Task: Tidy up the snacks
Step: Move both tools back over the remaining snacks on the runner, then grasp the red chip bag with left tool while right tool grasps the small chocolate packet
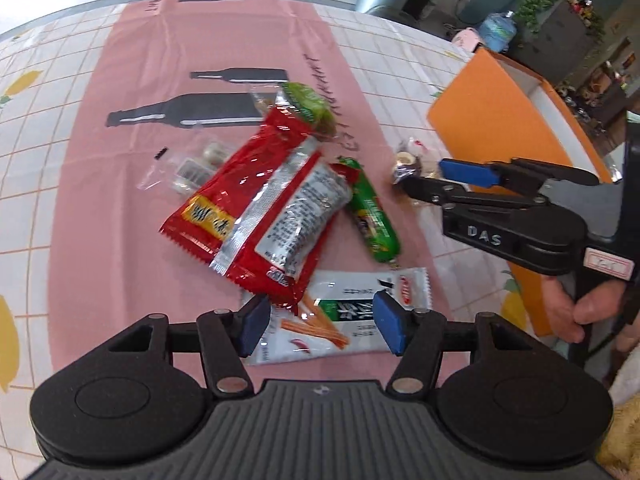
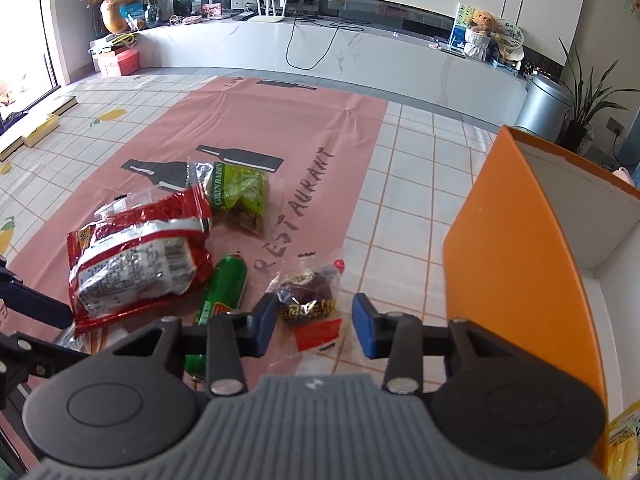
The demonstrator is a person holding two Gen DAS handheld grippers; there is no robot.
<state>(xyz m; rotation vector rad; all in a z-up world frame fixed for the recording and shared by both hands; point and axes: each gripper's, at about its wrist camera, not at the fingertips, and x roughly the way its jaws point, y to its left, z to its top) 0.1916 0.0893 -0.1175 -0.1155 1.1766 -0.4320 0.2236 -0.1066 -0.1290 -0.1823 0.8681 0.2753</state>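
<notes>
While the snacks lie loose on the bench (image 2: 408, 184), the left gripper (image 1: 320, 322) hangs with jaws apart over a white packet (image 1: 340, 320), the right gripper (image 2: 314, 316) gapes over a dark sweet (image 2: 306, 294), and the orange box (image 2: 520, 248) looks nearly empty.

pink mat (image 2: 280, 128) (bottle prints), metal bin (image 2: 544, 106), router (image 2: 269, 16)

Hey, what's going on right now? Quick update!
Both jaws open, nothing held. Right gripper straddling small dark candy packet. Left gripper over white snack pack. Orange box waiting, unobstructed.
</notes>
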